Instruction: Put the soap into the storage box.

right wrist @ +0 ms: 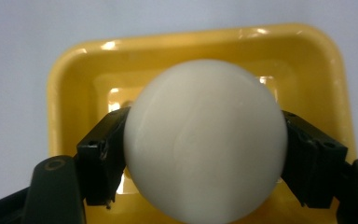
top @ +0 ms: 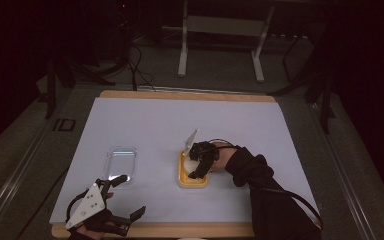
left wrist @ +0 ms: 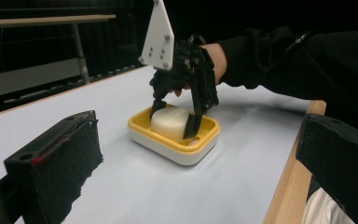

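**K:** White soap bar (right wrist: pixel 204 140), rounded and smooth, sits in the yellow soap dish (right wrist: pixel 74 70) near mid-table. Right gripper (left wrist: pixel 176 119) has its jaws down either side of the bar, touching its flanks in the right gripper view. Narrow gap, the bar filling it, so reads as gripped.

**M:** How's it going to handle?

**K:** Judging by looks: stiff, fairly light, glossy skin, so likely slippery. Curved sides give the pads little flat to bite on. Best hold is across the widest part, low on the flanks, which is about where the jaws sit now. Squeeze too high and it could squirt out.

**M:** Containers?

**K:** Two. Dish holds the bar and nothing else visible. Clear plastic tray or lid (top: pixel 120 161) lies on the white table (top: pixel 145 125) well left of the dish, looks empty.

**M:** Left side?

**K:** Left gripper (top: pixel 125 197) hovers near the table's front edge, just short of the clear tray, jaws spread wide, nothing between them.
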A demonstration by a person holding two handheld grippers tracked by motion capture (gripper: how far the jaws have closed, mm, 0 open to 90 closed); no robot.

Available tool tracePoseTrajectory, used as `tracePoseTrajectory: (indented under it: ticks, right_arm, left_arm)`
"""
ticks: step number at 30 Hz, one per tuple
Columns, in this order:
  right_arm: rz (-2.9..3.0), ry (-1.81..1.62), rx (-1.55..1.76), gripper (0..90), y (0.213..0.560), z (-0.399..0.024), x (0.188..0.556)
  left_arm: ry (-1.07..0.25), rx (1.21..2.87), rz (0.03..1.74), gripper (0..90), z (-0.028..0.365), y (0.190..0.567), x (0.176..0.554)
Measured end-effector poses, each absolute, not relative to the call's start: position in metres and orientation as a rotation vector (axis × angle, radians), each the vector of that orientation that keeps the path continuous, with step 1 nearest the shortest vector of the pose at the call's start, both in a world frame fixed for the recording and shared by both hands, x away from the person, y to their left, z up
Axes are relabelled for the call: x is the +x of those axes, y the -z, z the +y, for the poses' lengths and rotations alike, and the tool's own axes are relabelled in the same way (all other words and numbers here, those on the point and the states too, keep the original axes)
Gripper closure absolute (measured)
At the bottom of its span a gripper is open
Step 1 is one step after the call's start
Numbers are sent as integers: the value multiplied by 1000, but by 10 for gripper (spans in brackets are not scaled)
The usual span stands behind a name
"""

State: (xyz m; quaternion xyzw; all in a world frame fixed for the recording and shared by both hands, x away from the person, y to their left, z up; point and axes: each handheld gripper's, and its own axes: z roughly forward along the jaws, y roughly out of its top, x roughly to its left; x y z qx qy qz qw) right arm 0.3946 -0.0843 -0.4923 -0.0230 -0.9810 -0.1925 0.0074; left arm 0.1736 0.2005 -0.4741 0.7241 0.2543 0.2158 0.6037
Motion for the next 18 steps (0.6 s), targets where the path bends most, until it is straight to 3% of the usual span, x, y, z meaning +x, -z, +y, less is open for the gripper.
tracePoseTrajectory:
  ticks: [7, 11, 13, 18]
  right_arm:
    - [-3058, 697, -131, 230, 469, -94, 398]
    - [-3065, 754, -189, 198, 455, -103, 399]
    - [-3073, 769, -214, 138, 451, -106, 400]
    - [-3105, 805, -283, 122, 445, -112, 399]
  left_arm:
    - [-501, 1680, 591, 1, 201, 474, 174]
    - [-497, 1684, 591, 1, 200, 475, 175]
    - [-496, 1684, 592, 1, 200, 475, 175]
    - [-497, 1684, 594, 1, 199, 475, 175]
